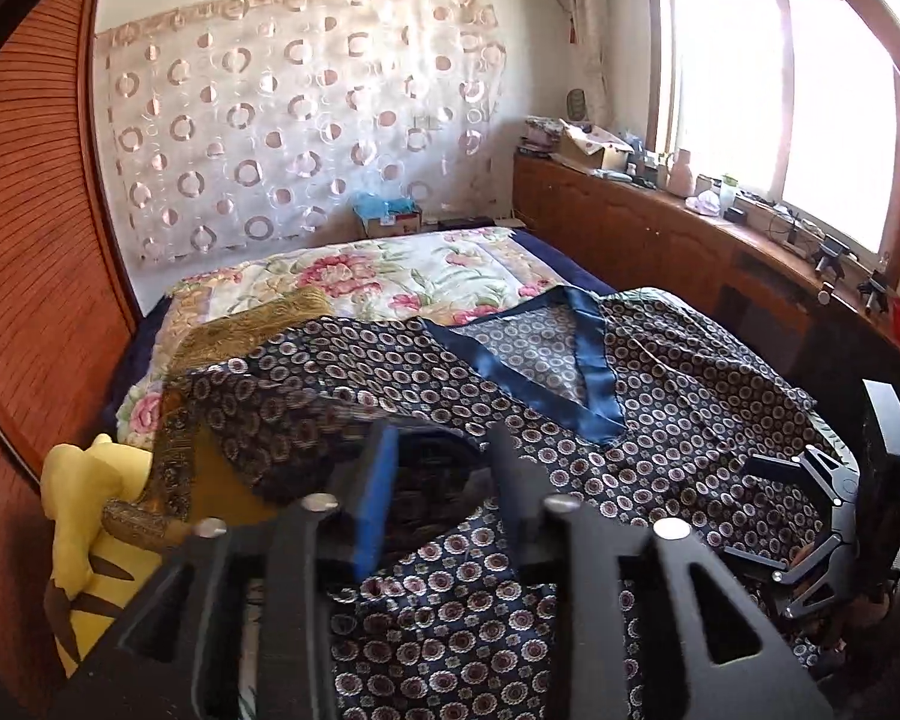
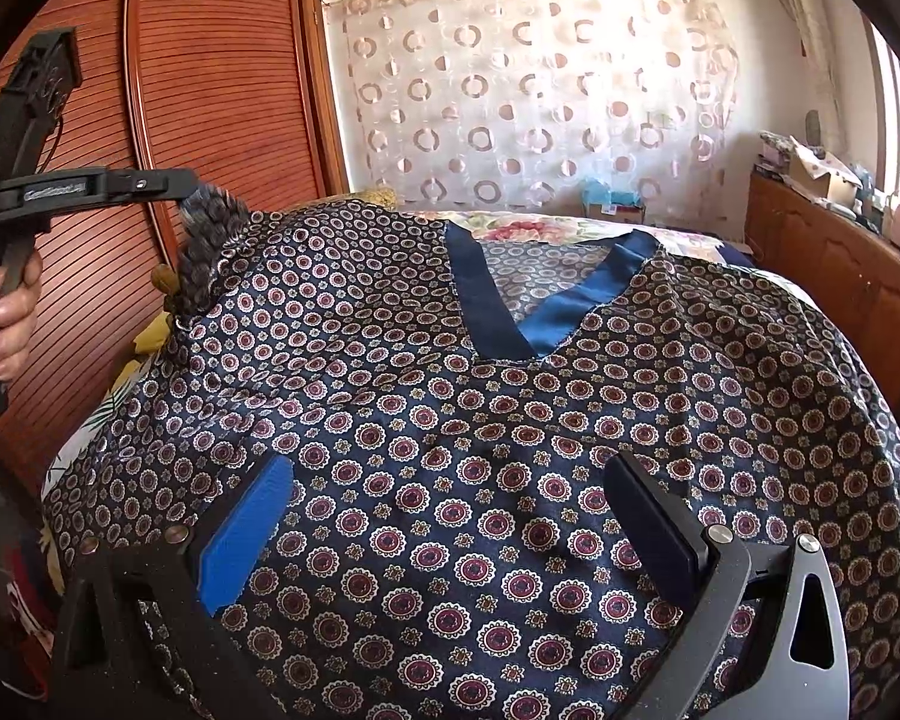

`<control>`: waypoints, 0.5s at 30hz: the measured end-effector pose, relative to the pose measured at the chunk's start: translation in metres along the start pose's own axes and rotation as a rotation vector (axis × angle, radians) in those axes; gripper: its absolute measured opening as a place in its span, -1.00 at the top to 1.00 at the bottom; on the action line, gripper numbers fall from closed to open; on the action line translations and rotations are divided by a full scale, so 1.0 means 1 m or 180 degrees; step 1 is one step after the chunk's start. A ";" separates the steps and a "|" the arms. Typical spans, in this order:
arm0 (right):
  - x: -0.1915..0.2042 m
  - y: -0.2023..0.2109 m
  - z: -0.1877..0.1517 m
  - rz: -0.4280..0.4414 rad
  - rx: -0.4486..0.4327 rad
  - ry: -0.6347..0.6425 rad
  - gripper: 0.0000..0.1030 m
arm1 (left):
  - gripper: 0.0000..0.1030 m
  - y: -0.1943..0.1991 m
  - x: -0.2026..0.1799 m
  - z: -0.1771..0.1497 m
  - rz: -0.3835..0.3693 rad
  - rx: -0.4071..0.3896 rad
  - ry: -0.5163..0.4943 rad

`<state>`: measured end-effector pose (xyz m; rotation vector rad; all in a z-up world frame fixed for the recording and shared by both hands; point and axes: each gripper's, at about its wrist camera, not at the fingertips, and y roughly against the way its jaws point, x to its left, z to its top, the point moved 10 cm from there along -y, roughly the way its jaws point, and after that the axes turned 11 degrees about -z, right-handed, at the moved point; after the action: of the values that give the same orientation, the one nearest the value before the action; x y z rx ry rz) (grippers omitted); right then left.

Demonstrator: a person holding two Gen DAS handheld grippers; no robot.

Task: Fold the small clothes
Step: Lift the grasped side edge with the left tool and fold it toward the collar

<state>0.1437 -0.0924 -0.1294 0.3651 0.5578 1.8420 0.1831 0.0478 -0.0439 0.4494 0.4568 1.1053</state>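
Nearest in the right wrist view, the right tongs (image 2: 450,516) were seen set wide apart, a blue pad at one side and a black pad at the other, with the patterned shirt (image 2: 480,420) lying flat between them and gripped by neither.

In the left wrist view, the left tongs (image 1: 444,480) were seen partly parted, with nothing clamped; the fabric passed below and ahead of the fingers.

The shirt, dark navy with ringed medallions, was spread across the bed (image 1: 390,276). Its blue V-neck band (image 2: 498,312) was turned away from the cameras, toward the far wall. One shoulder of the garment was seen lifted and bunched at the left of the right wrist view, just beside the left tool, which was held by a hand (image 2: 12,312).

A yellow plush toy (image 1: 84,516) was recorded at the near left edge of the bed, beside an olive-gold cloth (image 1: 246,330).

A floral quilt (image 1: 402,270) was noted beyond the shirt.

Farthest, a circle-patterned curtain (image 1: 294,114) was noted on the wall, with a wooden cabinet (image 1: 630,228) below a window (image 1: 780,108).
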 end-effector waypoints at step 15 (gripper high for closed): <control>0.000 -0.001 0.012 -0.0021 -0.0055 0.0065 -1.00 | -0.54 0.071 0.035 -0.032 0.0539 -0.0567 0.0260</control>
<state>0.1510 -0.0901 -0.1197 0.3326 0.5562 1.8449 0.1262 0.1106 -0.0349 0.2907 0.3927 1.3197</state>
